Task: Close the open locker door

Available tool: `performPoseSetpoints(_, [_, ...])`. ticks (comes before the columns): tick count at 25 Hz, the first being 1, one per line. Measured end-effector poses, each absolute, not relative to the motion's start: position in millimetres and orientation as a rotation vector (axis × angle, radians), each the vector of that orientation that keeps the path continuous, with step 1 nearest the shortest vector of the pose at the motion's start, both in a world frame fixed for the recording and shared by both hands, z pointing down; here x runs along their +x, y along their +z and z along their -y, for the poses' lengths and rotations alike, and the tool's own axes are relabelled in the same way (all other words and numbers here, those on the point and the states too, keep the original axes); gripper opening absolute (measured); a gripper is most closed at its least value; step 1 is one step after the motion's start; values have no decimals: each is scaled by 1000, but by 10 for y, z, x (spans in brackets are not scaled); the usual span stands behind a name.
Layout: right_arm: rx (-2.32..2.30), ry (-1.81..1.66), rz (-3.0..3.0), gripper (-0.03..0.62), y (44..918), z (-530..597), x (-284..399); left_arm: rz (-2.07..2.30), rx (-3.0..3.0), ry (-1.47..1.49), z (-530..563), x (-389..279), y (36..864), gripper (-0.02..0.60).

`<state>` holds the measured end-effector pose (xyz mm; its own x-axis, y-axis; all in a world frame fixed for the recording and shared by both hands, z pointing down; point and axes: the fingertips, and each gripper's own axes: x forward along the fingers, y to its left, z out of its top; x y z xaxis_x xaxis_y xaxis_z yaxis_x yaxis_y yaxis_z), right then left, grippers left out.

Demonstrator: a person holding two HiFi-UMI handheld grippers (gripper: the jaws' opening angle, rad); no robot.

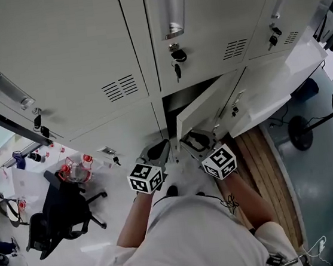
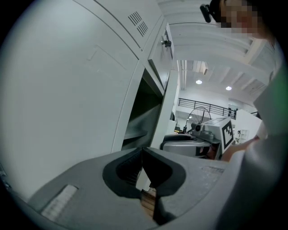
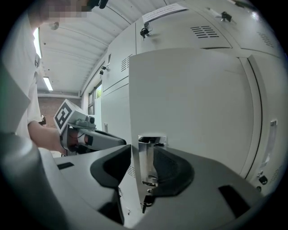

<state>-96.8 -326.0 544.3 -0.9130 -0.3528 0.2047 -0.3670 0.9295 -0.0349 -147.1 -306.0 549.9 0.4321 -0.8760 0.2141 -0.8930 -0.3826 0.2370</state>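
The open locker door (image 1: pixel 205 107) stands ajar in the lower row, with its dark compartment (image 1: pixel 181 97) behind it. In the right gripper view the door's face (image 3: pixel 189 99) fills the frame. Its chrome handle (image 3: pixel 146 161), with a key below, sits between the jaws of my right gripper (image 3: pixel 143 150). The jaws are apart, and a sliver of door shows left of the handle. My right gripper (image 1: pixel 192 139) is at the door's free edge. My left gripper (image 1: pixel 160 151) hangs just left of it, in front of the opening (image 2: pixel 144 108). The left gripper (image 2: pixel 143 150) is shut on nothing.
Shut lockers with keys (image 1: pixel 177 59) line the wall above and on both sides. A black office chair (image 1: pixel 62 217) and some bottles (image 1: pixel 74 169) are at the left. A standing fan (image 1: pixel 310 127) and a wooden floor strip (image 1: pixel 263 159) are at the right.
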Motion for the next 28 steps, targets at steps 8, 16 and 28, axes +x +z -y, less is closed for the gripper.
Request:
performPoseSetpoints(8, [532,172,2911,150,5446,3447,-1157,1594,2339,50,3051,-1663,5459,15])
performPoseSetpoints(16, [564,267,2915,149,5503,3677,-1274,1643,2300,35,3010,-1833,5471,15])
performPoseSetpoints(28, [642,336,2911,120,5563,3870,-1285,1660,2287,32,3015,-1940,5479,15])
